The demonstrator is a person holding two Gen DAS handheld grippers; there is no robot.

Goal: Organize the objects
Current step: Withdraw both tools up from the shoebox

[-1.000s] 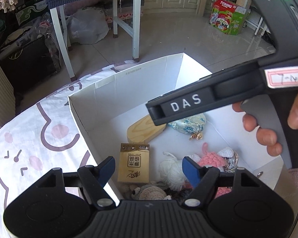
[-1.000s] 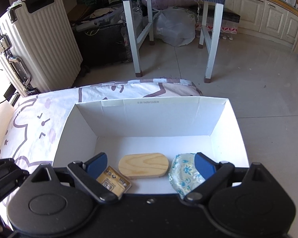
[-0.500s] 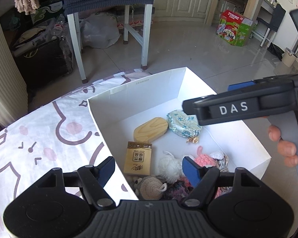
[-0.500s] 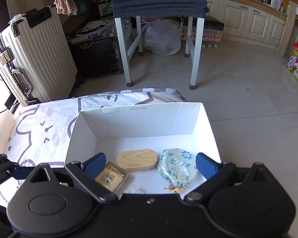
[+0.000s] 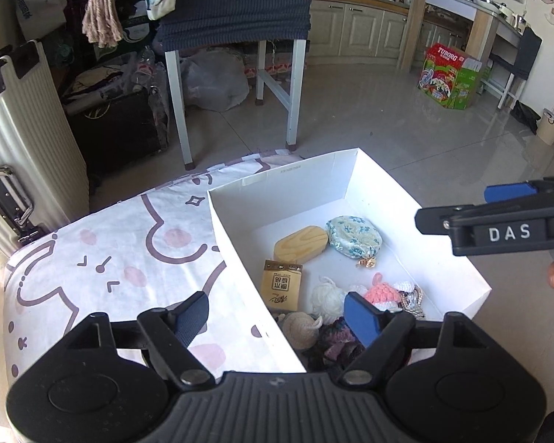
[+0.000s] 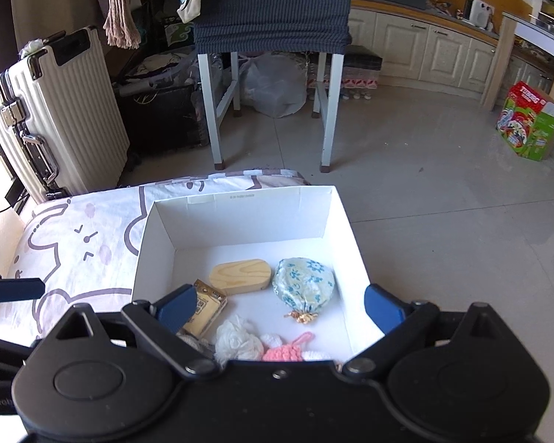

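- Well, both tools hang above the white box (image 6: 240,217) with their jaws spread wide and nothing between them: the left tool (image 5: 277,312) over the box's near-left corner, the right tool (image 6: 279,304) over its near edge.
- The box sits on a cartoon-print sheet (image 5: 122,254), seemingly a bed, at the right edge, with tiled floor just beyond.
- Inside, toward the far wall, a wooden oval block (image 6: 239,275) lies touching a blue floral pouch (image 6: 303,283), whose gold tassel points to the near side.
- A tan packet (image 5: 281,291) lies by the left wall, nearer than the block.
- Along the near edge, crowded together: a white yarn ball (image 6: 238,341), a pink crochet piece (image 6: 284,350), a beige crochet piece (image 5: 301,328), dark purple yarn (image 5: 336,343) and something metallic I cannot make out.
- Everything I can see already lies in the box, so the sorting looks largely done; whether more waits outside the views, I cannot tell.
- Risk, as I judge it: the box stands at the bed's edge on soft cloth, so a downward push on its right wall could tip it to the floor.
- The near pile is tangled; pinching one piece may drag a neighbour or snag the chain-like item.
- The two tools are close, so a reach across could knock them together.
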